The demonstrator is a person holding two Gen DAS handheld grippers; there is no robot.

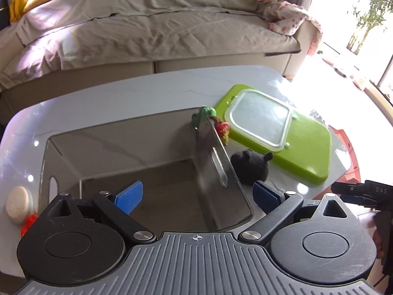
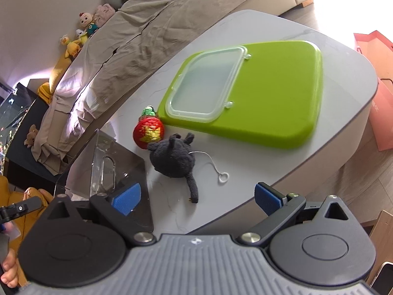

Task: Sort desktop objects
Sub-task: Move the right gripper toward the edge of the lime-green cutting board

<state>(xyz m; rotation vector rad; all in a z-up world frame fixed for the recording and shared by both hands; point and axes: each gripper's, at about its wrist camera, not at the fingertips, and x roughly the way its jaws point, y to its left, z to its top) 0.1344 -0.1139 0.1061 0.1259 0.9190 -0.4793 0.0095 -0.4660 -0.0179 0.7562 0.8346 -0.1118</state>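
A clear smoky plastic bin point(image 1: 137, 147) stands on the white table, and my left gripper point(image 1: 199, 198) hovers open over its near right wall with nothing between its blue pads. Just right of the bin lie a black plush mouse point(image 1: 250, 167) and a red crocheted strawberry point(image 1: 221, 127). In the right wrist view my right gripper point(image 2: 199, 199) is open and empty, a short way in front of the black plush mouse point(image 2: 172, 158), whose tail and string loop point(image 2: 222, 178) point toward me. The strawberry point(image 2: 148, 132) sits just behind it, beside the bin point(image 2: 108, 164).
A green cutting board point(image 2: 270, 98) with a clear container lid point(image 2: 206, 86) on it fills the table's far right. A pale oval stone point(image 1: 17, 205) and an orange knitted item point(image 1: 28, 222) lie left of the bin. A covered sofa point(image 1: 147, 24) runs behind the table.
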